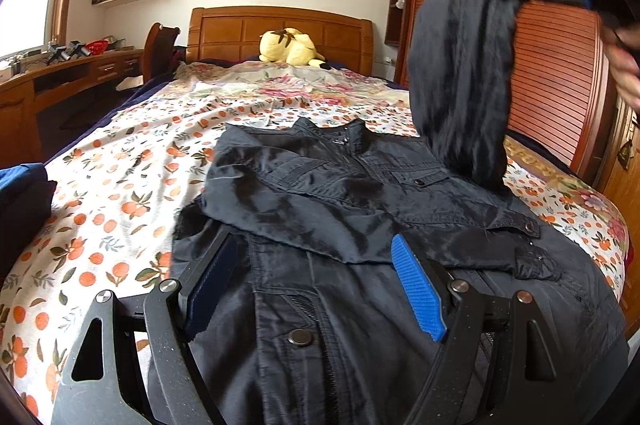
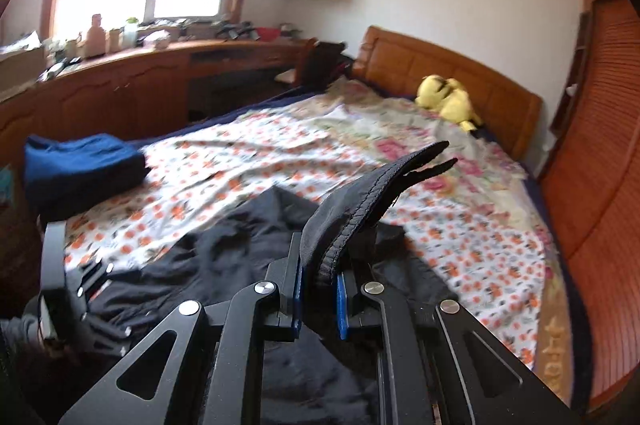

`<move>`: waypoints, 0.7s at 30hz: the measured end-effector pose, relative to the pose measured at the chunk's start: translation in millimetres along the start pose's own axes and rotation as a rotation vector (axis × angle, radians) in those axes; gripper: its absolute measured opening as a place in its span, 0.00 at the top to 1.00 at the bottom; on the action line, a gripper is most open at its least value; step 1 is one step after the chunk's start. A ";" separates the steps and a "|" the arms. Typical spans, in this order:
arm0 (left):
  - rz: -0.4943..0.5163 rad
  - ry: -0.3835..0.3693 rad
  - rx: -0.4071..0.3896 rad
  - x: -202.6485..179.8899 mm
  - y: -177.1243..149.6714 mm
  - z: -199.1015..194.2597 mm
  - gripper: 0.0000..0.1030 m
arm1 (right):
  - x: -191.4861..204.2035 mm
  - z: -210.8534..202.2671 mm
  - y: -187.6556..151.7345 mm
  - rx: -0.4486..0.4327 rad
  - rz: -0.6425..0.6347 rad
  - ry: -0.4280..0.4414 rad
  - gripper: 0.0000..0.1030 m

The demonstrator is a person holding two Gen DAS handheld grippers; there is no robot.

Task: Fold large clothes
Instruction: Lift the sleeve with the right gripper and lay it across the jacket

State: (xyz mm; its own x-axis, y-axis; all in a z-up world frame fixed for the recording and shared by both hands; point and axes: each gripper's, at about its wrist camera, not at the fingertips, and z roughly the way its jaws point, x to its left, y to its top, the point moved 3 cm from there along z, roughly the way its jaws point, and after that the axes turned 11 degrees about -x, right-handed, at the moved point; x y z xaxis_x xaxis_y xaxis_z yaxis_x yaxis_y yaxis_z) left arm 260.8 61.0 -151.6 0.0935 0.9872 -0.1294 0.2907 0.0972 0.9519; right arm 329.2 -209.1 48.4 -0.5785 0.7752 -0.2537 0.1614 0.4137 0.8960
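Left hand-held gripper (image 1: pixel 316 289) agape over black jacket (image 1: pixel 360 193); right hand-held gripper (image 2: pixel 320 299) clamped on sleeve cuff (image 2: pixel 360 201), right-wrist view only

A black jacket (image 1: pixel 360 209) lies on a white bed sheet (image 1: pixel 120 185) printed with orange fruit and green leaves, a yellow plush toy (image 1: pixel 290 47) by the brown wooden headboard (image 1: pixel 280 25), and folded blue cloth (image 2: pixel 80 161) left of the jacket.

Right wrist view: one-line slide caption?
Right claw shut on the black jacket's sleeve, lifted above the floral bedspread.
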 end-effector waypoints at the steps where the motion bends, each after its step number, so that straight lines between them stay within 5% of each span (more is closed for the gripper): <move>1: -0.006 0.003 0.000 2.1 0.5 0.2 0.22 | 3.5 4.6 1.6 0.011 -0.002 0.014 0.87; 10: -0.017 0.019 0.003 8.4 -1.1 2.6 0.22 | 4.5 12.4 6.2 0.068 0.007 0.056 0.87; 15: -0.011 0.024 0.004 7.3 -1.3 4.6 0.22 | 4.7 2.1 11.8 0.038 0.017 0.038 0.62; 21: -0.006 0.024 0.003 6.1 -2.1 4.7 0.22 | 0.6 15.3 -29.5 0.084 0.070 0.011 0.58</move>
State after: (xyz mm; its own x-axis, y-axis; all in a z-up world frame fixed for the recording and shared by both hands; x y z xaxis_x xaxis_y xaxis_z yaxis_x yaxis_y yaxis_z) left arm 265.2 66.3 -155.7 0.0693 0.9893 -0.1283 0.2938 0.1027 0.9503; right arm 336.3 -213.6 16.3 -0.5725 0.7982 -0.1872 0.2676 0.3978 0.8776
